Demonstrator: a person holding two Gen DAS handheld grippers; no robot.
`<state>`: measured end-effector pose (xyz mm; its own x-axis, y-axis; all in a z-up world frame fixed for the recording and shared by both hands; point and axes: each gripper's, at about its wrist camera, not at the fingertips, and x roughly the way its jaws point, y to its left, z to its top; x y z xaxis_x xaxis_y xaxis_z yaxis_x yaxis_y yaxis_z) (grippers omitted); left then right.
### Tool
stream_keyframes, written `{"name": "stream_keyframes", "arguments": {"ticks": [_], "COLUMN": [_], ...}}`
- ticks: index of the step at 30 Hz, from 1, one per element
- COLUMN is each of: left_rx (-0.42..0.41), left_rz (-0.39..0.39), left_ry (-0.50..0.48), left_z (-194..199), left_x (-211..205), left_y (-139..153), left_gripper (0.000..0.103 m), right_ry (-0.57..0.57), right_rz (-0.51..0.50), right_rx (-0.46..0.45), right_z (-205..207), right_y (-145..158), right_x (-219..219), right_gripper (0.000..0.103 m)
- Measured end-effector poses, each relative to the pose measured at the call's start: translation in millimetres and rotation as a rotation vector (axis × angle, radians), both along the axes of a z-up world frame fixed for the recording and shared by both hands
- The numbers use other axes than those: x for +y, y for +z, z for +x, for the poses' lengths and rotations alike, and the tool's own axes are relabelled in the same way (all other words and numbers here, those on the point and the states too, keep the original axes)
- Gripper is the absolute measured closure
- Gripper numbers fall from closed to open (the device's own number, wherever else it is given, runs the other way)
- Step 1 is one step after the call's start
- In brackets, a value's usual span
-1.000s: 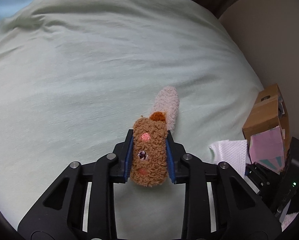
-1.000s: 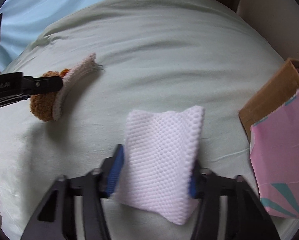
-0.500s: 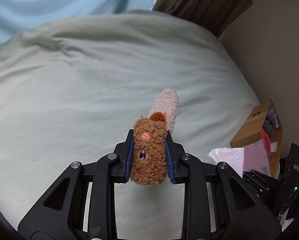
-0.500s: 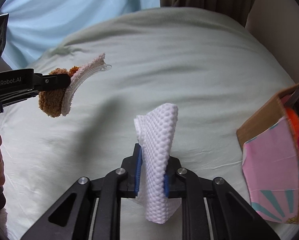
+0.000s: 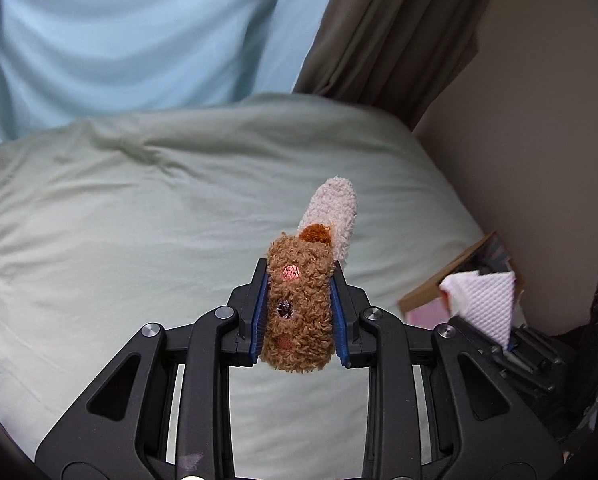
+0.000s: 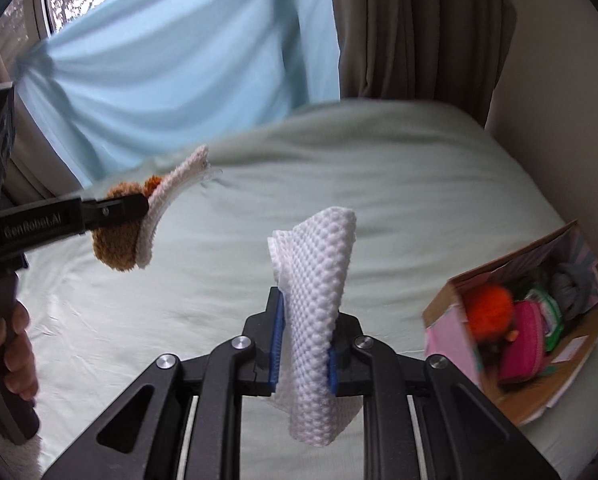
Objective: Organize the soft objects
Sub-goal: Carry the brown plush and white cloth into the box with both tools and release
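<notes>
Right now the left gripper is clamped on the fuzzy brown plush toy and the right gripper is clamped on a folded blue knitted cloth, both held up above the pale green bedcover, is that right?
One detail is off: the folded, bumpy-textured cloth in the right gripper is white, not blue, as the right wrist view shows. The left gripper does clamp the fuzzy brown plush toy, both above the pale green bedcover.

2 tools: the left tool (image 5: 297, 312) at lower centre of its view, the right tool (image 6: 302, 342) at lower centre of its own. 1 plush (image 5: 299, 312). 1 white cloth (image 6: 319, 304). 1 box (image 6: 499, 392) at lower right, with several soft things inside, blurred beyond counting. 1 bed (image 6: 379, 184). 2 curtains: 1 blue (image 6: 179, 72), 1 brown (image 6: 411, 28). 1 hand (image 6: 17, 352) at lower left.
</notes>
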<state>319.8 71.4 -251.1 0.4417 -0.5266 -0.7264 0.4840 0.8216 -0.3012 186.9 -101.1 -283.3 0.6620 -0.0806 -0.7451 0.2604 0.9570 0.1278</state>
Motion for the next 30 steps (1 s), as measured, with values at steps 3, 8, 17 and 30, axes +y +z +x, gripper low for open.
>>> {"name": "stream_keyframes", "arguments": {"ticks": [3,8,17,30], "left_rx": [-0.023,-0.058,-0.069,0.046], "left_rz": [-0.006,-0.024,-0.016,0.077], "left_ry": [0.004,-0.009,-0.036,0.075], "left_z": [-21.0,-57.3,-113.3,-153.3], "left_x": [-6.1,-28.0,-106.4,-237.6], "left_y": [29.1,69.4,93.6,41.6], "left_gripper": [0.079,0.079,0.079,0.079], "right_ry": [-0.008,-0.025,-0.063,0.003], "right_rz": [-0.006,0.013,0.005,0.060], "right_rx": [-0.033,-0.069,-0.083,0.025], "right_z": [-24.9,-59.0,-96.9,-94.1], "right_y": [36.3,78.6,122.5,94.7], "right_x": [-7.9,-32.7,-122.4,-262.4], "right_gripper": [0.087,0.087,0.087,0.087]}}
